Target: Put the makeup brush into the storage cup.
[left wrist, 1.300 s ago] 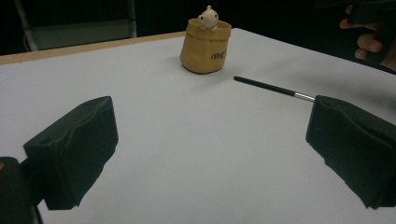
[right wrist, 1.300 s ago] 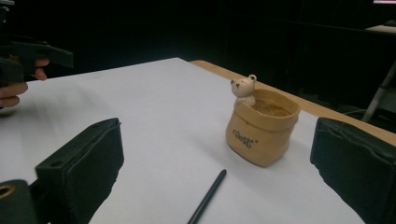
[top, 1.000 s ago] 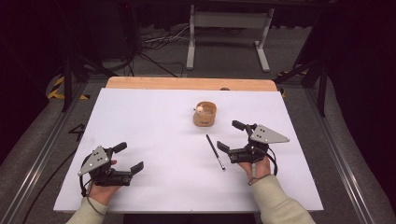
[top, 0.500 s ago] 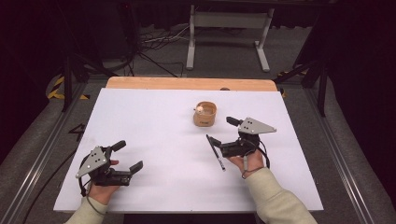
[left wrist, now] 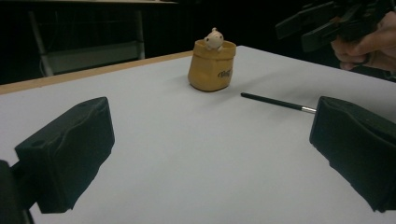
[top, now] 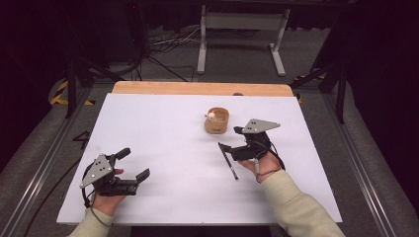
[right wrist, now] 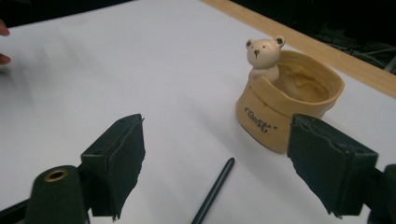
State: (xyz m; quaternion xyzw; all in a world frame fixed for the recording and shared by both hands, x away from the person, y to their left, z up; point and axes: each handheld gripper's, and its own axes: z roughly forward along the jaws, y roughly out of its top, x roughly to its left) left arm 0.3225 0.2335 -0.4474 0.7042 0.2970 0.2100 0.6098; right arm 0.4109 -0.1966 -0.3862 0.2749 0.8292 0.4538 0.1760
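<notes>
A tan sack-shaped pot (top: 217,121) with a small bear figure on its rim stands on the white table, right of centre. A black pen (top: 229,160) lies flat just in front of it. My right gripper (top: 230,139) hovers open above the pen's far end, close to the pot. In the right gripper view the pen (right wrist: 212,191) lies between the spread jaws of this gripper (right wrist: 222,168), with the pot (right wrist: 289,109) ahead on the right. My left gripper (top: 134,163) rests open and empty at the near left. In its view are the pot (left wrist: 212,65) and pen (left wrist: 275,101).
The white sheet (top: 163,148) covers a wooden tabletop whose bare edge (top: 197,89) shows at the back. A metal stand (top: 242,29) and cables lie on the dark floor behind. Rails run along both sides of the table.
My right gripper has moved left and forward, from beside the pen to above its far end near the pot. The left gripper has stayed put.
</notes>
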